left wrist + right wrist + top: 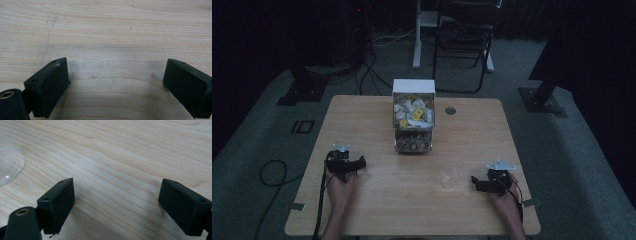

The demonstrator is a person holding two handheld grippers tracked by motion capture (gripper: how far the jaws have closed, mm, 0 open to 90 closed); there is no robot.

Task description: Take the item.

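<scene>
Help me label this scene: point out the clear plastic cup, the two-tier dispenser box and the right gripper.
clear plastic cup (451, 174), high view, on its side wall.
two-tier dispenser box (413, 86), high view, on its white top.
right gripper (474, 182), high view, midway between its open jaw tips.

Pale wood-grain table, black hand-held gripper, clear cup.
</scene>
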